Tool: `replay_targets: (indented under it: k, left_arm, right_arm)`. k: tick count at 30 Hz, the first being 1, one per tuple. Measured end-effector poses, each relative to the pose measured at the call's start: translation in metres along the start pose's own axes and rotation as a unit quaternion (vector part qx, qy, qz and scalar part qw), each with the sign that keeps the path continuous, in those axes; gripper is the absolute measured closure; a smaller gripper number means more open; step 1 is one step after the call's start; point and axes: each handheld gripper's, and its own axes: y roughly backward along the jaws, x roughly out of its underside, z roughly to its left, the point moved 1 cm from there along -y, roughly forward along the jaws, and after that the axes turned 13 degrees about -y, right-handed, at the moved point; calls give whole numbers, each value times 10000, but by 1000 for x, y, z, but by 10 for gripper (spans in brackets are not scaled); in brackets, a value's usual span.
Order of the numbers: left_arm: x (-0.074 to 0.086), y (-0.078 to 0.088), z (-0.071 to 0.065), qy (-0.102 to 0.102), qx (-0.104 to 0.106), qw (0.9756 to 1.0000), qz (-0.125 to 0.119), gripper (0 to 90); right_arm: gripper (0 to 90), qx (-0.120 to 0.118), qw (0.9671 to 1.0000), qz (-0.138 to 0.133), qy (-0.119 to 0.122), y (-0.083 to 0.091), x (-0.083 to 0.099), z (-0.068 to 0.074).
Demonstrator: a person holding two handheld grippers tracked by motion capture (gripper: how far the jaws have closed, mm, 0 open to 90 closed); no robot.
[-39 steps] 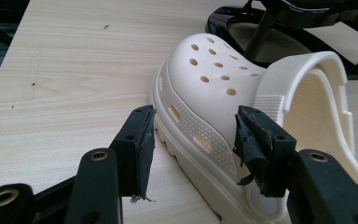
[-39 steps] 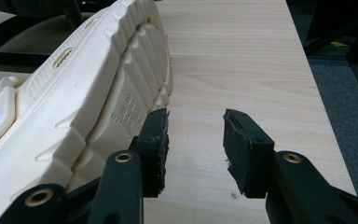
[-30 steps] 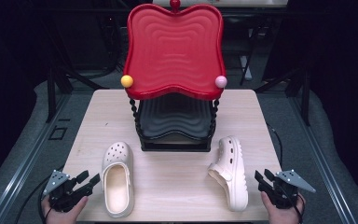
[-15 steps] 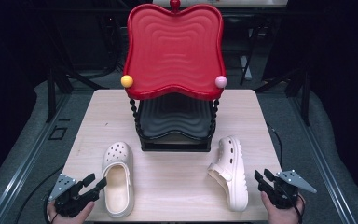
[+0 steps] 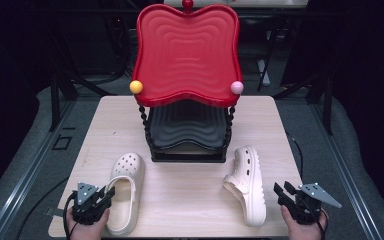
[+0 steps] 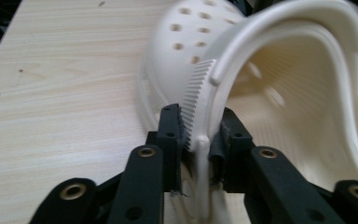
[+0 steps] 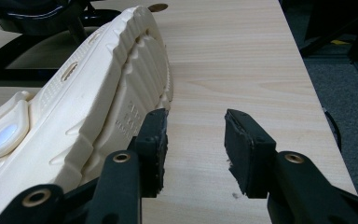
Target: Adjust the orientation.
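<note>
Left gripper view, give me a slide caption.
Left claw clamped on the cream clog's heel strap, above the wooden table.

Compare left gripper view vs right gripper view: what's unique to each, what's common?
Left gripper view: the left tongs closed on the heel rim of the upright clog, with its perforated toe and hollow interior visible.

Right gripper view: the right tongs open with bare table between the pads, the tipped clog lying on its side with its treaded sole facing the camera beside the left pad, part of the black rack base, and the floor past the table edge.

Both: a cream clog close to black tongs on the light wooden table.
</note>
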Motion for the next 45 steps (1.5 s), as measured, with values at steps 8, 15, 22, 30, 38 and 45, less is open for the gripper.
replay_targets:
  k: [8, 15, 22, 30, 38, 45]
  left_arm:
    - [-10, 11, -26, -256, 446, 9985, -162, 771]
    - [-28, -4, -72, -345, 545, 9977, -211, 771]
    - [-37, -26, -116, -228, 710, 9967, -335, 753]
    - [-37, -33, -124, -27, 891, 9950, -448, 635]
    - [-49, -11, -99, -250, 1192, 9899, -722, 510]
    - [-45, 6, -77, -326, 1099, 9904, -770, 511]
  right_arm:
    - [589, 2, 10000, -59, -46, 3, -1, 0]
    - [589, -4, 9999, -105, -74, 6, -1, 1]
    - [600, -39, 9999, -127, -34, 7, -2, 1]
    - [696, -100, 9993, -267, 247, 12, -10, 14]
    - [900, -464, 9938, -53, 1006, 14, -14, 63]
    - [900, -200, 9843, 414, 1704, -7, -2, 84]
